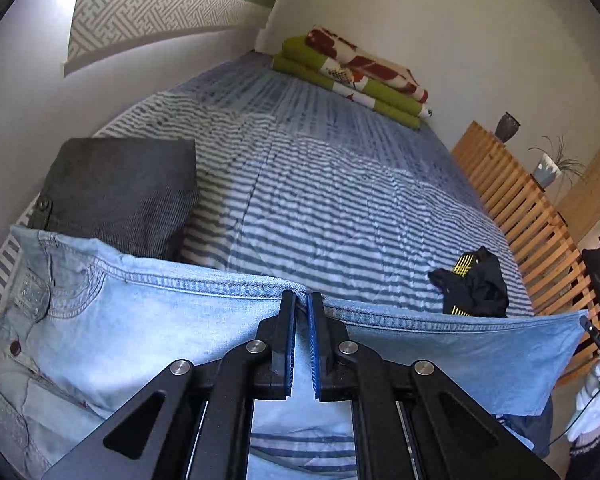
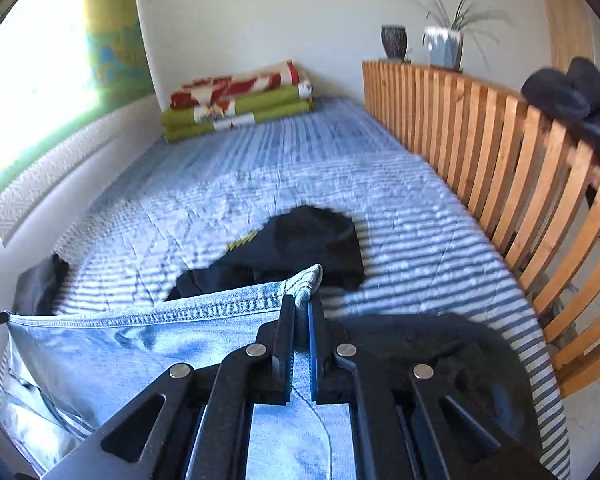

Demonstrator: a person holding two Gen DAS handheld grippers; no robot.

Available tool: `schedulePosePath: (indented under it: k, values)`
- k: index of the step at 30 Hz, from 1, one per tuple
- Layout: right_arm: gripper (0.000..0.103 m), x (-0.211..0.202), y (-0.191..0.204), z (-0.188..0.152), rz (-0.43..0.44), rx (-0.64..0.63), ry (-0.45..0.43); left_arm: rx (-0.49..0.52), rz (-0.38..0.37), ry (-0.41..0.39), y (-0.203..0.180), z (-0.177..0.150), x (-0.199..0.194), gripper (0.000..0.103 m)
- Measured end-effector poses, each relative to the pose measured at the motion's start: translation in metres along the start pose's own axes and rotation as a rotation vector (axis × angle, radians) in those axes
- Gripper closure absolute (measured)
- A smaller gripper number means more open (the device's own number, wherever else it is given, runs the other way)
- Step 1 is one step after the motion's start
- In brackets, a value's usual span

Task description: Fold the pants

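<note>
Light blue jeans (image 1: 140,320) hang lifted above the striped bed, their stitched side seam stretched across both views. My left gripper (image 1: 302,300) is shut on that seam about midway along it. The waistband with its red button (image 1: 15,347) droops at the left. My right gripper (image 2: 302,304) is shut on the hem corner of the jeans (image 2: 140,344), and the folded hem tip (image 2: 308,278) pokes up past its fingers. The denim is taut between the two grips. The lower part of the jeans is hidden under the gripper frames.
A folded dark grey garment (image 1: 120,192) lies at the bed's left side. A crumpled black garment with yellow print (image 2: 300,244) lies just beyond the jeans. Folded green and red blankets (image 1: 352,76) sit at the far end. A wooden slatted rail (image 2: 500,152) bounds the right side.
</note>
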State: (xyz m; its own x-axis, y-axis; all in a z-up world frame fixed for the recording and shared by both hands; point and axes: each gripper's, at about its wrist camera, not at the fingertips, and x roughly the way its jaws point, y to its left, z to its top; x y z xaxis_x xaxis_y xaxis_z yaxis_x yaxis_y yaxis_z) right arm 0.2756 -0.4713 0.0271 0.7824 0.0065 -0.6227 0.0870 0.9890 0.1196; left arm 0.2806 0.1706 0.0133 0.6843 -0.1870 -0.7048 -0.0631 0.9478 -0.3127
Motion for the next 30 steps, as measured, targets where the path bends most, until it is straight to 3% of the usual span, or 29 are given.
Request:
schedulePosePath:
  k: [3, 7, 8, 10, 11, 13, 16, 22, 27, 30]
  values:
    - [0.098, -0.01, 0.007, 0.017, -0.027, -0.023, -0.054, 0.007, 0.021, -0.011, -0.009, 0.026, 0.016, 0.097]
    - [0.098, 0.023, 0.015, 0.034, -0.127, -0.074, -0.048, -0.003, 0.042, 0.038, -0.014, 0.051, 0.081, 0.097]
    - [0.098, 0.04, 0.017, 0.037, -0.18, -0.102, -0.035, -0.013, 0.042, 0.071, -0.013, 0.053, 0.101, 0.097]
    - [0.095, 0.084, 0.016, 0.039, -0.196, -0.136, 0.075, -0.063, 0.064, 0.139, -0.007, 0.052, 0.127, 0.085]
    - [0.093, 0.101, 0.01, 0.038, -0.201, -0.114, 0.132, -0.076, 0.044, 0.147, -0.005, 0.05, 0.13, 0.079]
    - [0.087, 0.111, -0.002, 0.037, -0.251, -0.059, 0.15, -0.058, 0.033, 0.137, -0.006, 0.044, 0.122, 0.079]
    - [0.082, 0.103, -0.018, 0.029, -0.161, 0.007, 0.182, 0.007, 0.02, 0.129, -0.006, 0.029, 0.089, 0.073]
    - [0.075, 0.056, -0.035, -0.033, 0.039, 0.078, 0.293, 0.065, -0.078, 0.163, -0.002, -0.043, 0.006, 0.066]
    - [0.074, 0.025, -0.026, -0.111, 0.078, 0.033, 0.418, 0.123, -0.168, 0.297, -0.021, -0.135, -0.021, 0.065]
    - [0.065, 0.008, -0.019, -0.145, 0.087, 0.011, 0.467, 0.142, -0.239, 0.372, -0.038, -0.184, -0.026, 0.062]
